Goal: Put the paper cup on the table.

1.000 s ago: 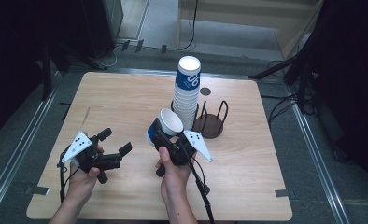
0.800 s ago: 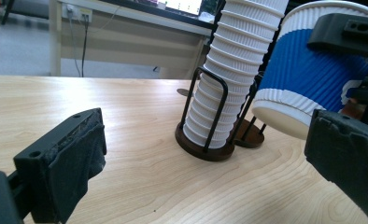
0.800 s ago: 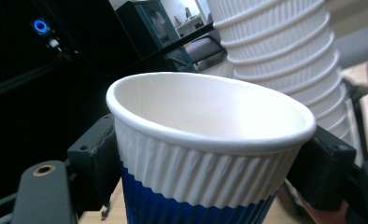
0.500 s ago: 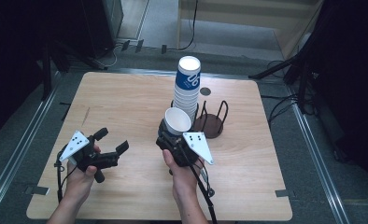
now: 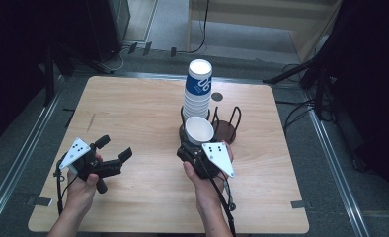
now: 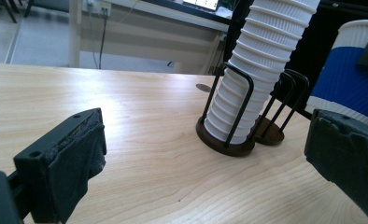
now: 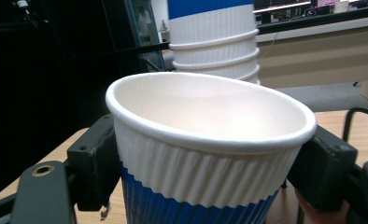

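Note:
My right gripper (image 5: 195,143) is shut on a white and blue paper cup (image 5: 199,130) held upright, mouth up, just in front of the cup stack. In the right gripper view the cup (image 7: 205,154) sits squeezed between both jaws. A tall stack of ribbed paper cups (image 5: 198,90) stands in a dark wire holder (image 5: 184,129) at the table's middle; the stack (image 6: 259,70) also shows in the left gripper view. My left gripper (image 5: 112,150) stands open near the front left, nothing between its jaws.
A second, empty wire holder (image 5: 228,129) stands just right of the stack. The wooden table (image 5: 133,108) has bare room at the left and along the front. Cables and dark stands line the floor beyond the table.
My right gripper has carried the cup to the right and away from me, up close to the stack's holder. The left gripper has drifted slightly left.

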`<control>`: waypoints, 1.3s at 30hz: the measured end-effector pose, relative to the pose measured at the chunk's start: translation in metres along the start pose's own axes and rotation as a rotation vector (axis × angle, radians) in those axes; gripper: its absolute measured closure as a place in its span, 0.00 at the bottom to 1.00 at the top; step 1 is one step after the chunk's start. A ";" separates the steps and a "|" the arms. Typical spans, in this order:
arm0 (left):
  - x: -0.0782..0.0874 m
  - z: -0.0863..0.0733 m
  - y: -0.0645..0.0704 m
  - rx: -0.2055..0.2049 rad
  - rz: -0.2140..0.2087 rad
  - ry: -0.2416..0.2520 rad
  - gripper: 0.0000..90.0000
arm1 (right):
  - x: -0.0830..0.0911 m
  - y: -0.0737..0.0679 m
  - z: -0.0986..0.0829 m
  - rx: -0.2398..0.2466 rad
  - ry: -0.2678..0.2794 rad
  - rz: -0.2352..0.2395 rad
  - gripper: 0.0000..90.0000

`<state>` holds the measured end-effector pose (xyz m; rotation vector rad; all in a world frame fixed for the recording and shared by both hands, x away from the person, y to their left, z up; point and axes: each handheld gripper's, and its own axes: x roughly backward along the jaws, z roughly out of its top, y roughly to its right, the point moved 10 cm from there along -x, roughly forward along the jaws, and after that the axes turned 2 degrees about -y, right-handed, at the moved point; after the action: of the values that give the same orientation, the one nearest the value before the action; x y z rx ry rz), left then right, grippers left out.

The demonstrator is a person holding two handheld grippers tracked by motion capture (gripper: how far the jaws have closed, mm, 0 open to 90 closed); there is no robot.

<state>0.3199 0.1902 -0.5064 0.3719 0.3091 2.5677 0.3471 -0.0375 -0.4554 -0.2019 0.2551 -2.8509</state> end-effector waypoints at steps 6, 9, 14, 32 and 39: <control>0.007 -0.004 -0.005 0.001 0.018 -0.010 0.00 | 0.006 0.018 -0.003 0.052 -0.001 -0.015 0.23; 0.009 -0.004 -0.008 0.003 0.023 -0.012 0.00 | 0.007 0.024 -0.004 0.059 -0.005 -0.022 0.23; 0.016 -0.006 -0.016 0.009 0.046 -0.015 0.00 | 0.011 0.042 -0.006 0.078 -0.008 -0.042 0.23; 0.024 -0.019 -0.054 -0.008 0.150 -0.054 0.00 | 0.014 0.084 -0.005 0.132 0.010 -0.074 0.23; 0.029 -0.025 -0.071 -0.032 0.235 -0.070 0.00 | 0.013 0.104 -0.004 0.127 0.031 -0.082 0.23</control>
<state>0.3212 0.2610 -0.5444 0.5127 0.2089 2.7772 0.3609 -0.1393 -0.4784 -0.1462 0.0727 -2.9402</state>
